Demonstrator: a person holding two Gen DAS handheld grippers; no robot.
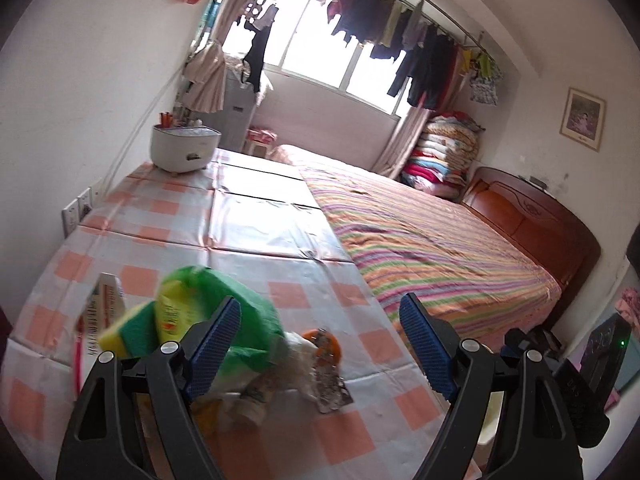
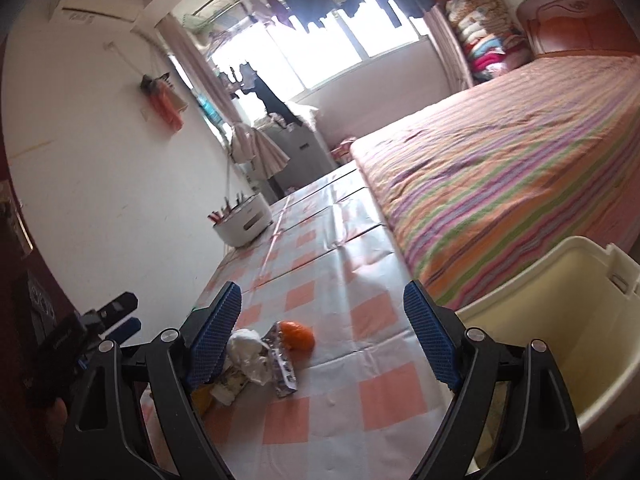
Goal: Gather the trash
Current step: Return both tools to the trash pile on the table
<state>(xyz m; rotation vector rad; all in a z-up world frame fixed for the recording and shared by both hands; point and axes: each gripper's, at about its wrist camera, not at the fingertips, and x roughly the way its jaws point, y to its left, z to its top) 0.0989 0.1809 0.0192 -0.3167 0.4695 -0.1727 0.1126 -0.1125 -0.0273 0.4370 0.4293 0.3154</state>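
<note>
Both grippers stand wide open and hold nothing: left gripper (image 1: 320, 344), right gripper (image 2: 323, 332). The trash pile (image 2: 256, 360) lies on the checked tablecloth (image 2: 320, 280) by each left fingertip: one orange (image 2: 297, 335), perhaps one foil wrapper (image 2: 282, 368). One cream bin (image 2: 560, 320) sits right of the right gripper.

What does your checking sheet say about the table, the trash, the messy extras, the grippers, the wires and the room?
Surface: table under a shiny white and orange checked cloth.
Job's things: trash pile of crumpled wrappers, with an orange thing, a green bag and a sponge; the cream bin at the table's edge looks empty.
Clutter: white pot-like container at the table's far end.
Grippers: left gripper open, holding nothing; right gripper open, holding nothing.
Cables: thin white lines run down the wall.
Surroundings: striped bed, hanging laundry, bright window.
</note>
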